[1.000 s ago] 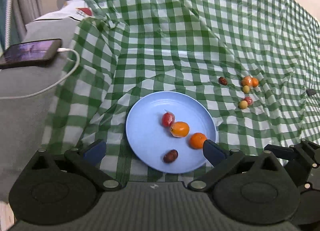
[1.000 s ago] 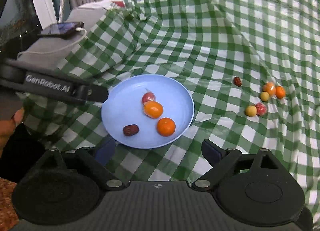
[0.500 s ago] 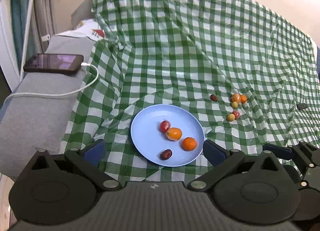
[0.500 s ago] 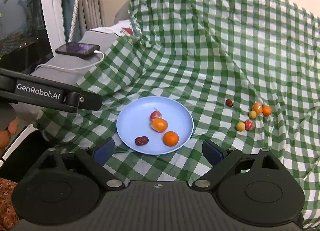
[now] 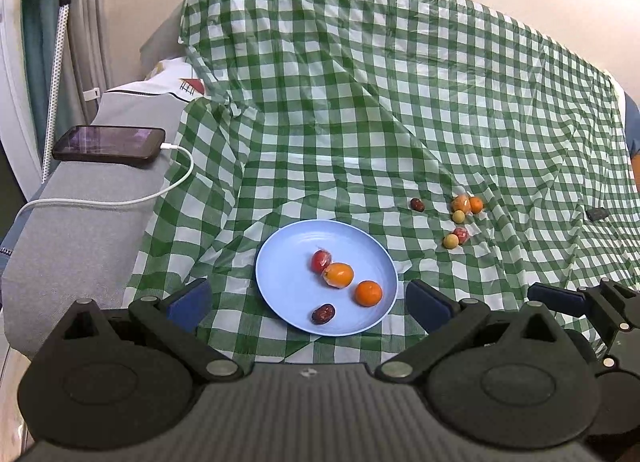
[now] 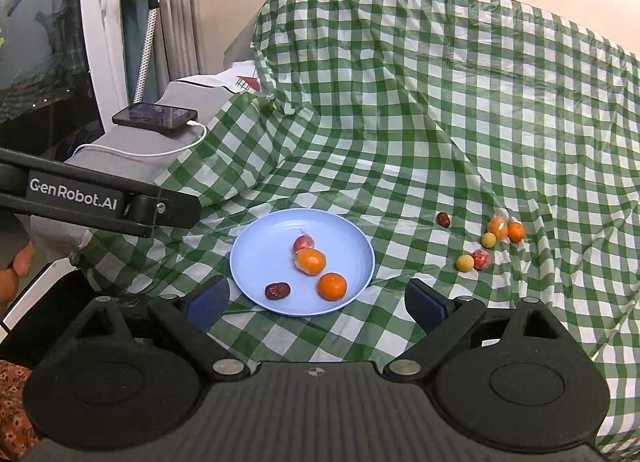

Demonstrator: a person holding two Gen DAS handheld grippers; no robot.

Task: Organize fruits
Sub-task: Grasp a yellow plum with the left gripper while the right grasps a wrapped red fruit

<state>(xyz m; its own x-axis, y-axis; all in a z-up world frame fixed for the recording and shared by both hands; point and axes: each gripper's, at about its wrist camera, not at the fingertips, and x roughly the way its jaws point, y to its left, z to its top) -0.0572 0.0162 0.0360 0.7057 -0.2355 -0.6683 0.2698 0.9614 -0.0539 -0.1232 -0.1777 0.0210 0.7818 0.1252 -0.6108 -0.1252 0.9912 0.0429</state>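
Observation:
A light blue plate (image 5: 280,286) (image 6: 260,262) lies on the green checked cloth. It holds a red wrapped fruit (image 5: 321,260), two orange fruits (image 5: 338,275) (image 5: 368,293) and a dark date (image 5: 323,314). Several more small fruits (image 5: 460,216) (image 6: 490,244) and a lone date (image 5: 417,204) (image 6: 443,219) lie on the cloth to the plate's right. My left gripper (image 5: 308,304) and my right gripper (image 6: 316,302) are both open and empty, held back from the plate's near rim.
A phone (image 5: 108,144) (image 6: 155,118) with a white charging cable lies on a grey cushion at the left. A small dark object (image 5: 597,214) lies on the cloth at the far right. The left gripper's arm (image 6: 100,202) crosses the right wrist view at the left.
Both grippers have pulled back and up from the plate, so the plate and fruits look smaller and farther. Nothing on the cloth has moved. Both stay open.

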